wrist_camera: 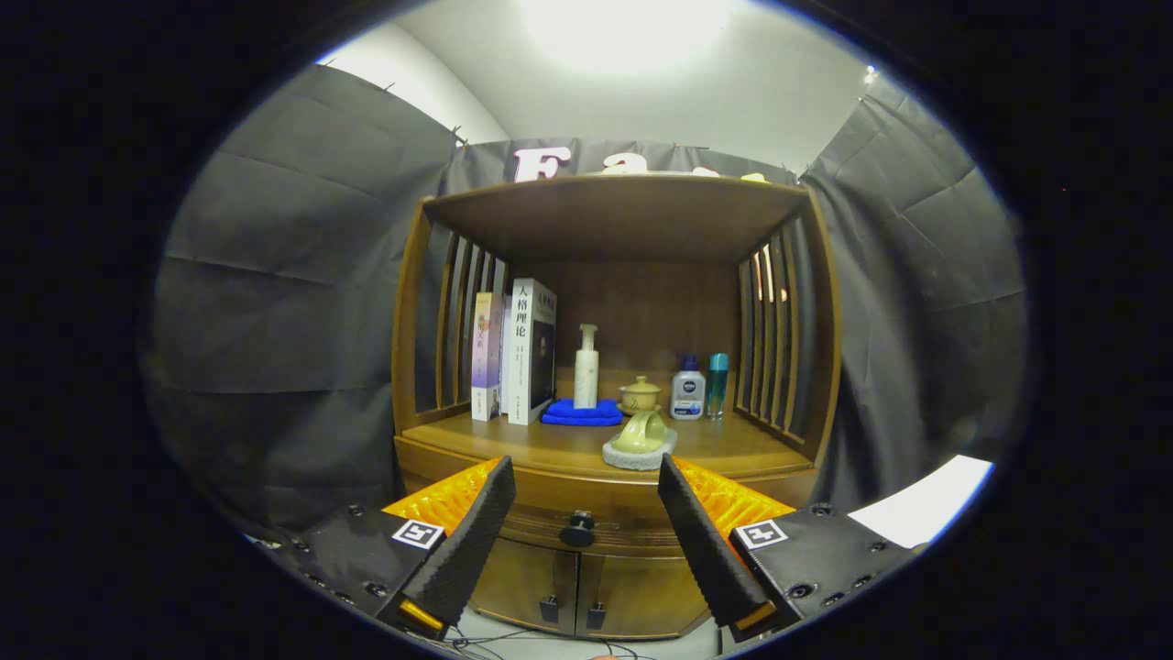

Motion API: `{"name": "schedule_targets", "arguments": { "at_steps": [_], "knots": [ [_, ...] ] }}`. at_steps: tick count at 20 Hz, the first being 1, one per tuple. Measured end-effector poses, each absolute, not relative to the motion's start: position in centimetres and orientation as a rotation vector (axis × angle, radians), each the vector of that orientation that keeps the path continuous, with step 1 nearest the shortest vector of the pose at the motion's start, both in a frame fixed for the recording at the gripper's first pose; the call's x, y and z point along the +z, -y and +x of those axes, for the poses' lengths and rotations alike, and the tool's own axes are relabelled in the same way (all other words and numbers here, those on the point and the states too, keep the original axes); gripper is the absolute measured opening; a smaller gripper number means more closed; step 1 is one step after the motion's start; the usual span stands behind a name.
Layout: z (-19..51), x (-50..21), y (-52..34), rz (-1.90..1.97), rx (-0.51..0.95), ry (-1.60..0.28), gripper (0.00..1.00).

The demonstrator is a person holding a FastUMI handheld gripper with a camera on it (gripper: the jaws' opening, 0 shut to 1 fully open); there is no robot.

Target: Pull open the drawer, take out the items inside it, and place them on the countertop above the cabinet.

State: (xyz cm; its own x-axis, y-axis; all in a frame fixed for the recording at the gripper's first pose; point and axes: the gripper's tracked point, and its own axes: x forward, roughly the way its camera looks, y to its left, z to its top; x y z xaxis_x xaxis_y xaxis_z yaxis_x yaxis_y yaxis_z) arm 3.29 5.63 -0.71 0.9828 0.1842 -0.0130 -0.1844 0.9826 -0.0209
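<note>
gripper (582, 513) with ribbed fingers spread wide, holding nothing; round dark knob (578, 530) on the shut wooden drawer (586, 515) at lower centre, between them.

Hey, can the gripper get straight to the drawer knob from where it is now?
Probably yes. The gripper is open, the drawer knob sits between its fingers and some way beyond them, and nothing stands between.

Cloth-walled booth (275, 302), home-style wooden cabinet (614, 477), books (518, 353), toiletries (687, 392)
</note>
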Motion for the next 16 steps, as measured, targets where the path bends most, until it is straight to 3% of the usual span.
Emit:
{"name": "schedule_targets", "arguments": {
  "at_steps": [10,16],
  "knots": [
    [-2.6,-1.1,-2.7,-0.018,0.142,-0.003,1.00],
    [-2.6,-2.7,-1.9,-0.022,0.130,-0.045,1.00]
  ]
}}
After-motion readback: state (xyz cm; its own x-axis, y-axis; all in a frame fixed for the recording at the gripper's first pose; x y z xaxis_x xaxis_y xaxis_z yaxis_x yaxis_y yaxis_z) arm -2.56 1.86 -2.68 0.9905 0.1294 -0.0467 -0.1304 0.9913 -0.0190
